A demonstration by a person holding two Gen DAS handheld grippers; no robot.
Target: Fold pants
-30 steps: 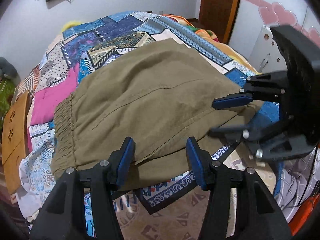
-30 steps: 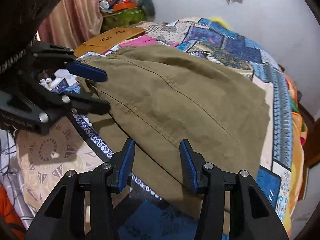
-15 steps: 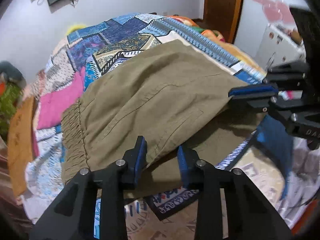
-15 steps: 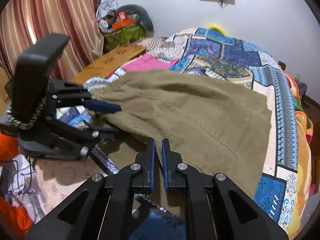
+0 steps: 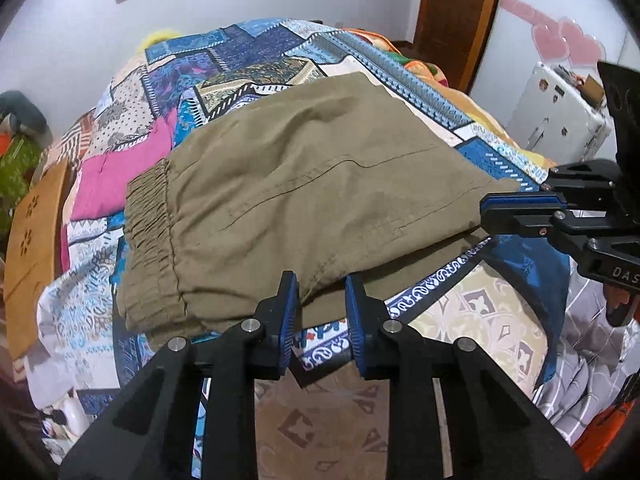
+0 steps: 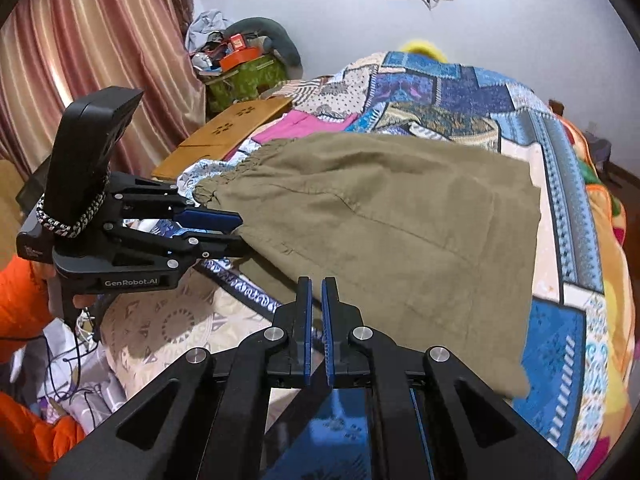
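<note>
Left wrist view: olive pants (image 5: 304, 184), folded, elastic waistband left, near edge grasped by left gripper (image 5: 321, 312) and right gripper (image 5: 486, 216) over bed (image 5: 256, 64).

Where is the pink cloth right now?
The pink cloth lies on the quilt just beyond the pants' elastic waistband, left in the left wrist view; a wooden board sits beside it.
</note>
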